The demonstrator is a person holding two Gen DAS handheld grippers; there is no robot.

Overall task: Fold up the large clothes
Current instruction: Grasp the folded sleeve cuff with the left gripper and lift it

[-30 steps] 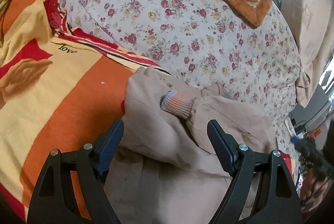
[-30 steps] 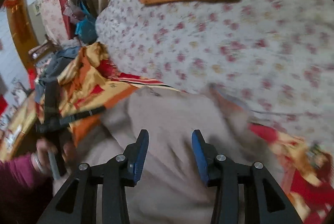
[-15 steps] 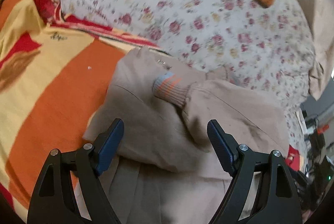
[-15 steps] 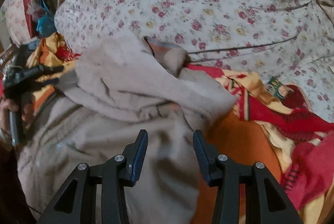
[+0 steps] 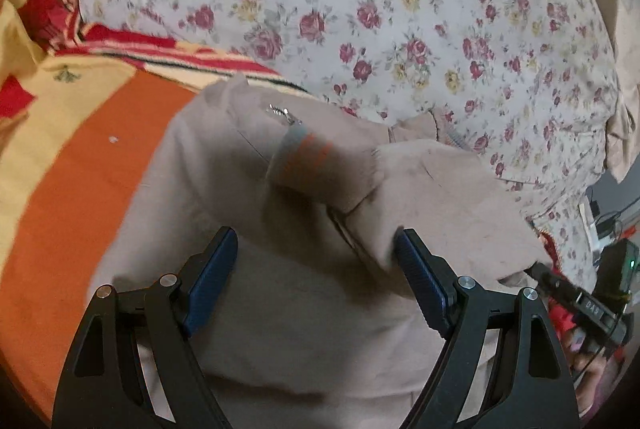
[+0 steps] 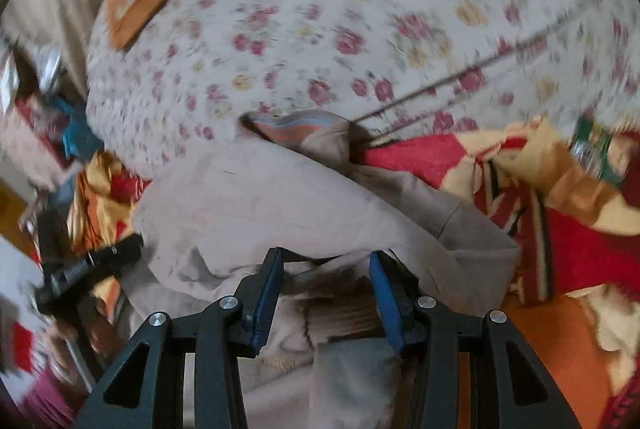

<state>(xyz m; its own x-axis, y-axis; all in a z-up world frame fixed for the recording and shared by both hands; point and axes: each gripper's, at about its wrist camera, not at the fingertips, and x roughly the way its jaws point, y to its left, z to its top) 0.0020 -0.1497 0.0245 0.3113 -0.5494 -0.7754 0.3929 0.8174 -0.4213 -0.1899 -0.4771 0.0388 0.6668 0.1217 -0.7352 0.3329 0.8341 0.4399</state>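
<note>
Here, a large beige fabric jacket point(image 5: 304, 289) lies bunched on an orange, yellow and red patterned blanket point(image 5: 68, 165), its far edge against a white rose-print quilt point(image 5: 400, 29). Its striped ribbed cuff point(image 5: 316, 161) lies on top. The left gripper point(image 5: 316, 281) gapes wide above it. The right gripper point(image 6: 326, 289) stands narrower, its 2 jaws parted over a fold, gripping nothing.

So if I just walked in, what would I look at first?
Probably the big beige jacket, folded in a heap on the orange and yellow blanket, its striped cuff lying on top. Behind it rises a puffy white quilt covered in red roses. The left gripper and right gripper are open over the jacket.
</note>
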